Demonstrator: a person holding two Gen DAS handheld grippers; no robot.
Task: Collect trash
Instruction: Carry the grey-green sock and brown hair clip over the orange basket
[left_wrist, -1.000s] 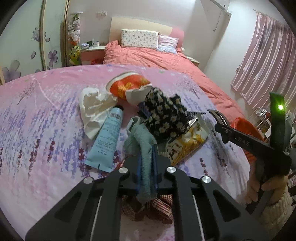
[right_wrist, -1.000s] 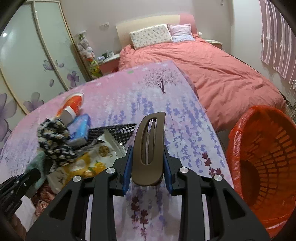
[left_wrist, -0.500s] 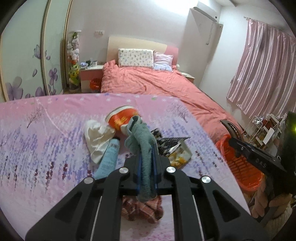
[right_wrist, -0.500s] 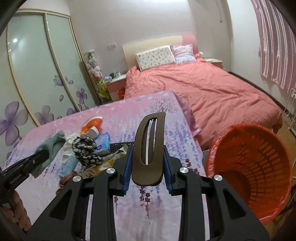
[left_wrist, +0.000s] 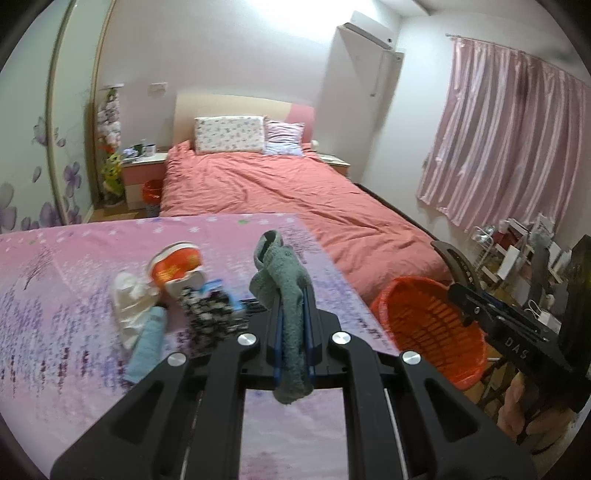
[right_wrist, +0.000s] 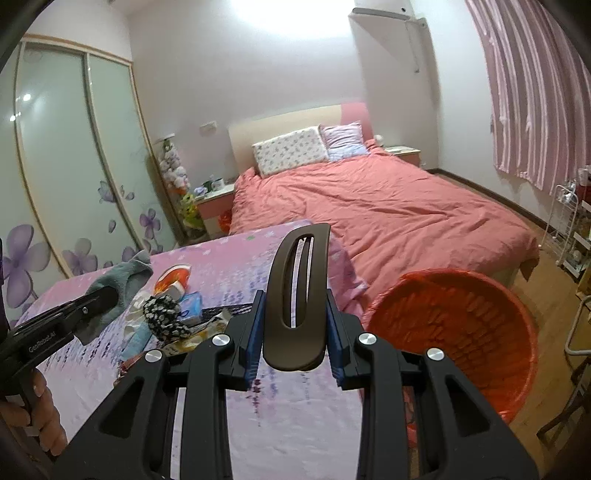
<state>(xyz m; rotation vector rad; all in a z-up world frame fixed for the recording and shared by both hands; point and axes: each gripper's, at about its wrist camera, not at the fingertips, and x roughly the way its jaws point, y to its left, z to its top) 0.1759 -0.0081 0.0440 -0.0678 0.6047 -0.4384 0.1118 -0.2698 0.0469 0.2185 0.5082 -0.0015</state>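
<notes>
Apparently both hands are loaded and heading for the bin. The left tool (left_wrist: 291, 332) is clamped on a grey-green terry sock (left_wrist: 286, 295), which stands up between its blue pads and droops out below them, lifted clear of the pink lavender-print worktop (left_wrist: 66, 288); seen from the right wrist, the same sock hangs well above the pile. The right tool (right_wrist: 295, 332) is closed on a dark brown slotted plastic hair clip (right_wrist: 297, 299), pinched across its lower half so the long upper part sticks straight ahead. Holding each item high and forward probably keeps it from snagging the remaining clutter and lets it fall freely once the pads part. The round orange plastic basket lined with a red bag (right_wrist: 461, 325) sits on the floor just off the worktop's right edge, near the foot of the bed with the salmon cover (right_wrist: 388, 206); it lies to the right of and below the clip, and well to the right of the sock. Neither item is over the opening yet, as far as I can judge. Still on the worktop are an orange and white snack wrapper (left_wrist: 177, 264), a crumpled white tissue (left_wrist: 129, 295), a pale blue tube (left_wrist: 147, 343) and a black floral-print cloth (left_wrist: 207, 310), clustered close together left of the sock.
</notes>
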